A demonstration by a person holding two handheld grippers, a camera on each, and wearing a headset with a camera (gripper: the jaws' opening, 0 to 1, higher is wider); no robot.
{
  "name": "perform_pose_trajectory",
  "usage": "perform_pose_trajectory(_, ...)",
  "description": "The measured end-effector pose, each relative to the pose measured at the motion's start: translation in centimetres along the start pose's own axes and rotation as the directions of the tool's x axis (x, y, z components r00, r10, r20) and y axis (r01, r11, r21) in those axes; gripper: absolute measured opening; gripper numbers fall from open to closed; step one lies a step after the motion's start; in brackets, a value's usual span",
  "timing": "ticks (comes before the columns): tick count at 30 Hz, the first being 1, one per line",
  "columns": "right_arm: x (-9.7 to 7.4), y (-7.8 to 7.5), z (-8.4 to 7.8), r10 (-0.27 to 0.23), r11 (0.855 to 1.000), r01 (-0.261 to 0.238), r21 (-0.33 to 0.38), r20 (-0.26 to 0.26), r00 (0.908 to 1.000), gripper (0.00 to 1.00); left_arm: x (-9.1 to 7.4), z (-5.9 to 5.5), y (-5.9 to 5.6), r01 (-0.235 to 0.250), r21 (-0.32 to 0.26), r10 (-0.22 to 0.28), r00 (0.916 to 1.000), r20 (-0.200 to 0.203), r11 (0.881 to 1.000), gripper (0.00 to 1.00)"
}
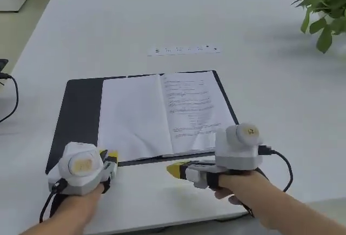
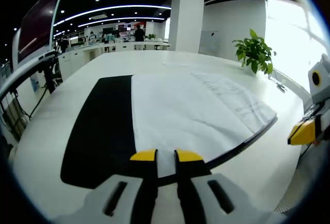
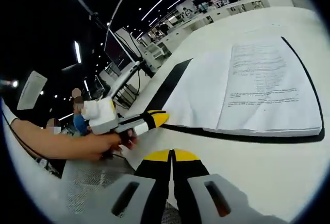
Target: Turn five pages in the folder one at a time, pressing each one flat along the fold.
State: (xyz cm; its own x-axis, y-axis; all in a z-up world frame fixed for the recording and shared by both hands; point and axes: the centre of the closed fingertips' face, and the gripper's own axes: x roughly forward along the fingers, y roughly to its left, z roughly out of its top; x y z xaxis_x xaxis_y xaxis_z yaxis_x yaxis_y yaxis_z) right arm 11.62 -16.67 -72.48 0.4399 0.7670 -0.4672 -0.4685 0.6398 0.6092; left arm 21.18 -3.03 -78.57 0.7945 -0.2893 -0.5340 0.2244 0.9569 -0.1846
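Note:
The folder (image 1: 81, 111) lies open on the white table, its black cover showing at the left. A blank white page (image 1: 132, 116) is on its left side and a printed page (image 1: 192, 108) on its right. My left gripper (image 1: 112, 159) is shut and holds nothing, just short of the folder's near left edge; in the left gripper view its tips (image 2: 166, 156) hover at the edge of the blank page (image 2: 175, 110). My right gripper (image 1: 174, 170) is shut and empty, pointing left in front of the folder's near edge. The right gripper view has its tips (image 3: 171, 155) before the folder (image 3: 268, 87) and the left gripper (image 3: 147, 121).
A flat strip with small markings (image 1: 184, 49) lies on the table beyond the folder. A potted plant (image 1: 324, 8) stands at the far right. A black cable (image 1: 12, 100) curls at the left edge. The table's front edge (image 1: 162, 224) runs just behind my hands.

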Motion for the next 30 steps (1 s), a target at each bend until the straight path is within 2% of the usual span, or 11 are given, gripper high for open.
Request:
perform_pose_trajectory(3, -2.1, 0.9, 0.6, -0.004, 1.0, 0.003, 0.005, 0.036, 0.9993, 0.0, 0.0, 0.1, -0.6, 0.061, -0.009, -0.062, 0.9966, -0.054, 0.998, 0.16)
perform_pose_trajectory(6, -4.0, 0.7, 0.9, -0.064, 0.997, 0.066, -0.03, 0.044, 0.9969, 0.0, -0.6, 0.3, -0.5, 0.057, -0.024, -0.059, 0.993, -0.102, 0.998, 0.14)
perform_pose_trajectory(8, -5.3, 1.1, 1.6, -0.081, 0.995, 0.085, -0.045, 0.081, 0.9934, 0.0, -1.4, 1.1, -0.7, 0.053, -0.067, -0.059, 0.994, -0.092, 0.996, 0.12)
perform_pose_trajectory(10, -6.5, 1.6, 2.3, -0.087, 0.995, 0.092, -0.03, 0.126, 0.9881, 0.0, -2.3, 1.2, -1.3, 0.082, -0.142, -0.098, 0.9894, -0.107, 0.986, 0.13)
perform_pose_trajectory(13, -8.3, 1.2, 3.8, -0.153, 0.984, 0.167, -0.053, 0.2, 0.9677, 0.0, -4.5, 2.3, -3.0, 0.126, -0.17, -0.147, 0.9821, -0.118, 0.977, 0.19)
perform_pose_trajectory(16, -10.5, 0.8, 5.8, -0.231, 0.958, 0.269, -0.098, 0.288, 0.9293, 0.0, -7.0, 4.5, -3.7, 0.152, -0.148, -0.162, 0.9853, -0.054, 0.977, 0.22)
perform_pose_trajectory(20, -12.6, 0.3, 7.3, -0.298, 0.921, 0.361, -0.145, 0.334, 0.8941, 0.0, -9.7, 6.4, -4.2, 0.159, -0.119, -0.16, 0.9871, 0.001, 0.98, 0.31)
perform_pose_trajectory(21, -13.3, 0.2, 7.9, -0.318, 0.906, 0.393, -0.157, 0.36, 0.877, 0.02, -10.6, 7.1, -4.3, 0.163, -0.097, -0.161, 0.9866, 0.029, 0.982, 0.37)
perform_pose_trajectory(24, -14.7, -0.3, 8.5, -0.358, 0.899, 0.428, -0.094, 0.408, 0.8401, 0.2, -13.0, 8.1, -4.2, 0.137, -0.062, -0.133, 0.9884, 0.074, 0.989, 0.49)
perform_pose_trajectory(26, -15.2, -0.9, 8.3, -0.367, 0.901, 0.428, -0.068, 0.404, 0.8377, 0.32, -13.9, 8.3, -4.0, 0.119, -0.041, -0.115, 0.9896, 0.086, 0.992, 0.54)
perform_pose_trajectory(30, -15.8, -1.8, 7.6, -0.4, 0.881, 0.467, -0.073, 0.41, 0.8197, 0.47, -15.9, 8.1, -3.9, 0.086, -0.016, -0.084, 0.9911, 0.103, 0.996, 0.67)
